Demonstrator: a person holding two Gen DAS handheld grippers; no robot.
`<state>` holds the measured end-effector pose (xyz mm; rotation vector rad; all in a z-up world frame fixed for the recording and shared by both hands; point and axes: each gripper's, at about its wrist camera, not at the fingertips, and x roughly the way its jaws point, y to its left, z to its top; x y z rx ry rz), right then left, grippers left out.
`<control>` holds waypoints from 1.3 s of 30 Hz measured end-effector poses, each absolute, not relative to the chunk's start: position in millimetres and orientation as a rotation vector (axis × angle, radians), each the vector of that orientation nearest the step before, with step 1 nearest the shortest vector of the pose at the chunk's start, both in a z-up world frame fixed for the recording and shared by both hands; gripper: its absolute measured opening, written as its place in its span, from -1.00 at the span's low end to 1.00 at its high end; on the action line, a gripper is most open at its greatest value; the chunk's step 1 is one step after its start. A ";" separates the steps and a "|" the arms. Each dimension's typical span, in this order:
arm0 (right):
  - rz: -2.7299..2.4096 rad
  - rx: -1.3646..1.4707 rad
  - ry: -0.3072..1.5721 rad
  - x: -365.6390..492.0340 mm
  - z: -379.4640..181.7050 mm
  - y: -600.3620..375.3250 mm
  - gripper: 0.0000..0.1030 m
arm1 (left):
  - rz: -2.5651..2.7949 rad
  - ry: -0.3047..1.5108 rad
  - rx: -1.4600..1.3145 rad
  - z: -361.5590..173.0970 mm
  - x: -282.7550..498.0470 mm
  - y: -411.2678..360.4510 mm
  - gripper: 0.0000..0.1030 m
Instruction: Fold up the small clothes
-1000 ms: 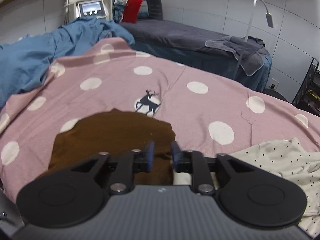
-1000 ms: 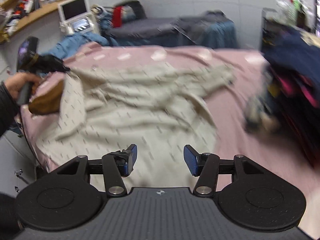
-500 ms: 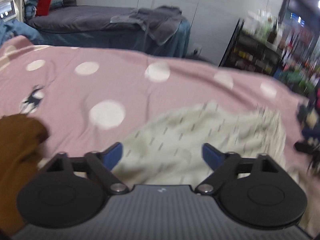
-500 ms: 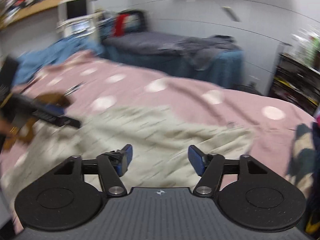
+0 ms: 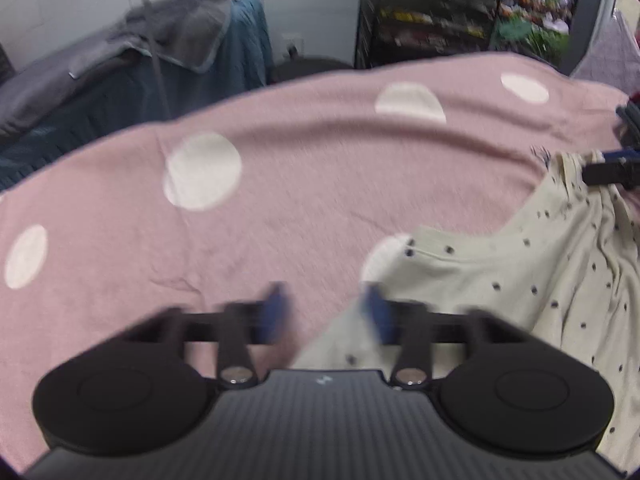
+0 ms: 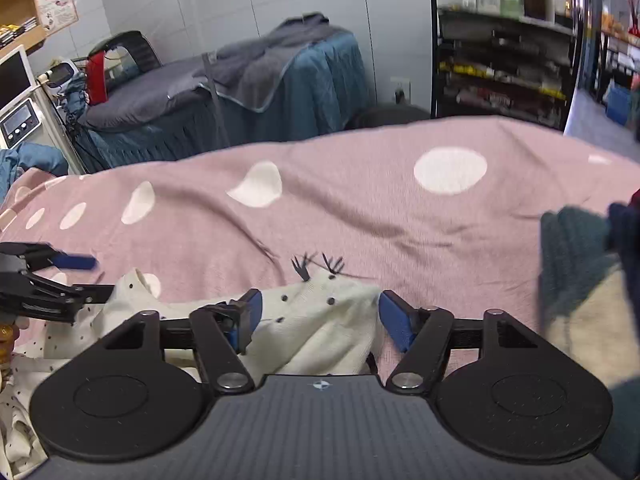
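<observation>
Your left tongs (image 5: 324, 312) have let go the brown cloth and moved to the dotted shirt (image 6: 316, 328), half-closed, grasping nothing. Your right tongs (image 6: 320, 320), released, straddle the shirt's edge on the bed (image 6: 360, 216).

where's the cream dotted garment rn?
The cream dotted garment lies crumpled on the pink spotted blanket, between the right gripper fingers in the right wrist view, lower right in the left view.
</observation>
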<state>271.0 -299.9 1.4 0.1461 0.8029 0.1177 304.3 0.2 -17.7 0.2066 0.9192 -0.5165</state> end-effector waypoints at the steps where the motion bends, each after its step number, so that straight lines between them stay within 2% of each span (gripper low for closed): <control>1: 0.131 0.142 0.808 272.2 -1.1 -299.3 0.84 | -0.529 0.907 0.203 -17.7 301.7 -1.8 -0.86; 2: 0.147 0.132 0.814 273.3 -3.5 -297.9 0.75 | -0.543 0.894 0.229 -18.1 297.2 -6.2 -0.98; 3: 0.151 0.118 0.823 275.5 -6.1 -296.8 0.54 | -0.534 0.865 0.282 -17.2 290.4 -12.9 -0.98; 5: 0.163 0.105 0.816 275.2 -9.1 -295.8 -0.28 | -0.525 0.831 0.354 -17.5 281.8 -21.7 -0.99; 6: 0.182 0.099 0.808 274.0 -9.2 -295.2 -0.43 | -0.520 0.818 0.357 -16.0 281.2 -21.7 -1.00; 7: 0.191 0.100 0.794 273.0 -7.7 -295.4 -0.72 | -0.509 0.808 0.346 -14.9 281.1 -19.3 -1.00; 10: 0.212 0.076 0.724 268.9 5.0 -293.0 -0.81 | -0.418 0.747 0.303 -1.8 285.3 -6.1 -1.00; 17: 0.216 -0.012 0.488 275.2 55.3 -280.3 -0.86 | -0.143 0.603 0.148 44.2 321.4 37.6 -1.00; 19: 0.206 0.011 0.481 292.2 56.8 -280.5 -0.86 | -0.084 0.632 0.117 47.5 339.8 44.6 -0.99; 22: 0.196 -0.019 0.520 325.1 41.9 -270.4 -0.86 | 0.026 0.633 0.222 39.4 364.5 40.4 -1.00; 24: 0.171 -0.067 0.593 349.2 23.6 -262.4 -0.81 | 0.024 0.708 0.248 27.0 380.6 38.2 -0.95; 26: 0.160 -0.001 0.718 366.2 6.6 -266.4 -0.50 | 0.032 0.735 0.216 23.4 379.7 39.6 -0.88; 27: 0.143 0.058 0.734 364.7 2.3 -271.4 -0.41 | 0.020 0.727 0.193 23.0 374.0 41.2 -0.77; 28: 0.124 0.099 0.714 356.7 1.7 -275.7 -0.13 | -0.002 0.728 0.180 22.4 368.2 42.8 -0.28; 29: 0.109 0.120 0.690 346.6 1.9 -278.8 0.56 | -0.019 0.738 0.180 22.6 364.1 43.3 0.47; 30: 0.090 0.127 0.672 336.7 3.1 -280.7 0.94 | -0.025 0.747 0.191 22.0 355.5 44.0 0.72; 31: 0.076 0.129 0.652 325.0 5.1 -281.7 1.00 | -0.027 0.729 0.205 23.2 345.0 43.8 0.84; 34: 0.161 0.159 0.631 289.2 15.0 -283.9 1.00 | -0.088 0.700 0.229 30.3 306.4 43.0 0.85; 37: 0.272 0.132 0.652 243.5 24.5 -277.0 1.00 | -0.165 0.716 0.224 40.1 257.7 46.4 0.99; 39: 0.358 0.109 0.673 208.4 28.0 -272.8 1.00 | -0.201 0.737 0.238 44.3 218.6 49.4 0.99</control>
